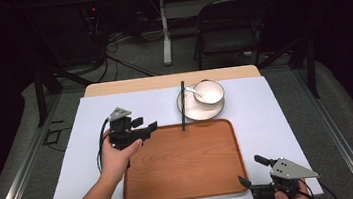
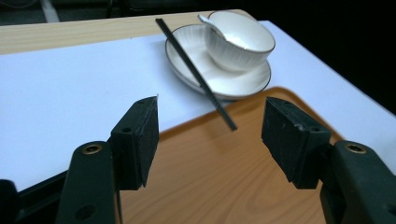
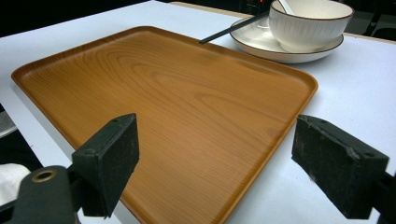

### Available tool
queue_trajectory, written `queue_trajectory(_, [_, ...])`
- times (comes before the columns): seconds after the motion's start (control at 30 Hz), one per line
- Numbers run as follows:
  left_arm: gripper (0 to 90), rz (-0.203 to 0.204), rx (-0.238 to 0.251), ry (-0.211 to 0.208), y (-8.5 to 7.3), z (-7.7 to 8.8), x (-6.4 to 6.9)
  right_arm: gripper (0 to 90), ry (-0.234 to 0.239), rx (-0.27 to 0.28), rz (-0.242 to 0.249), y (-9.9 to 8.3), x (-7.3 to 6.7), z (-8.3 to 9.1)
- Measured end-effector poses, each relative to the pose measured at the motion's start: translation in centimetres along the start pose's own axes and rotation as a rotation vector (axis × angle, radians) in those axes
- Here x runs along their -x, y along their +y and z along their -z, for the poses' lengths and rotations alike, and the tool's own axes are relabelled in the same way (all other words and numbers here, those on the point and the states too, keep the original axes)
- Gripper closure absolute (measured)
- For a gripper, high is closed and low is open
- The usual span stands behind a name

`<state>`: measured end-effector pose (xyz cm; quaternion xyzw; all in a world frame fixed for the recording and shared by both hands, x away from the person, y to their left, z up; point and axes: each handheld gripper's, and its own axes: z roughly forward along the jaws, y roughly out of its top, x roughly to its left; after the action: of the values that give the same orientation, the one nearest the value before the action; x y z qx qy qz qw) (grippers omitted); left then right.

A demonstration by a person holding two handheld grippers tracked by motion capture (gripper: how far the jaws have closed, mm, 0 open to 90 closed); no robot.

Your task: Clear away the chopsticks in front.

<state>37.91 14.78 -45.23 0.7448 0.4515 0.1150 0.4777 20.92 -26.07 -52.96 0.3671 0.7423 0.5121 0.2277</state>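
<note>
A bare wooden tray [image 1: 181, 162] [image 2: 210, 177] [image 3: 168, 98] lies at the middle of the white table. Behind it a white bowl [image 1: 209, 92] [image 2: 240, 39] [image 3: 310, 23] with a spoon [image 1: 195, 92] sits on a white plate [image 1: 193, 110] [image 2: 219, 77] [image 3: 261, 39]. A black chopstick [image 1: 182, 106] [image 2: 196, 72] [image 3: 229, 30] leans from the plate's rim out over the tray's far edge. My left gripper [image 1: 146, 125] [image 2: 210, 140] is open at the tray's far left corner, pointing toward the chopstick. Open and holding nothing, my right gripper [image 1: 253, 170] [image 3: 215, 163] hovers at the tray's near right corner.
The white table surface [image 1: 91, 119] extends left and right of the tray. A strip of bare wood [image 1: 127, 86] runs along the far edge. Beyond it stand a black chair [image 1: 229, 28] and a table leg on the floor.
</note>
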Motion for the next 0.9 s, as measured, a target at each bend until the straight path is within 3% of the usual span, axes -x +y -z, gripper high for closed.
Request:
queue_trajectory(0.03, [37.6,-0.01,-0.004,-0.006,1.0,-0.8,0.1,14.5,0.0,0.0,-0.001,0.0,0.0,0.0])
queue_trajectory(0.13, [38.6,-0.016,-0.013,-0.002,1.8,-1.5,0.2,14.6,-0.002,0.002,0.004,0.0,0.1,0.0])
queue_trajectory(0.33, [39.4,0.01,-0.016,-0.024,3.8,-4.0,0.4,14.6,-0.002,0.002,-0.007,0.0,0.1,0.0])
queue_trajectory(0.37, [39.4,0.0,-0.035,-0.019,4.3,-4.8,0.3,14.5,-0.002,0.004,-0.006,0.0,0.1,0.0])
queue_trajectory(0.6, [40.9,0.01,-0.047,0.026,5.7,-6.7,-0.2,14.5,-0.001,-0.001,-0.006,0.0,0.2,0.0])
queue_trajectory(0.67, [42.3,0.036,-0.063,0.027,6.4,-7.3,-0.5,14.5,-0.001,0.003,-0.008,0.0,0.2,0.0])
queue_trajectory(0.83, [45.6,0.043,-0.116,0.086,8.0,-8.7,-0.7,14.5,0.001,0.004,-0.013,0.0,0.2,0.0])
queue_trajectory(0.9, [46.8,0.066,-0.135,0.106,8.6,-9.6,-0.9,14.5,0.003,0.002,-0.015,0.0,0.2,0.0])
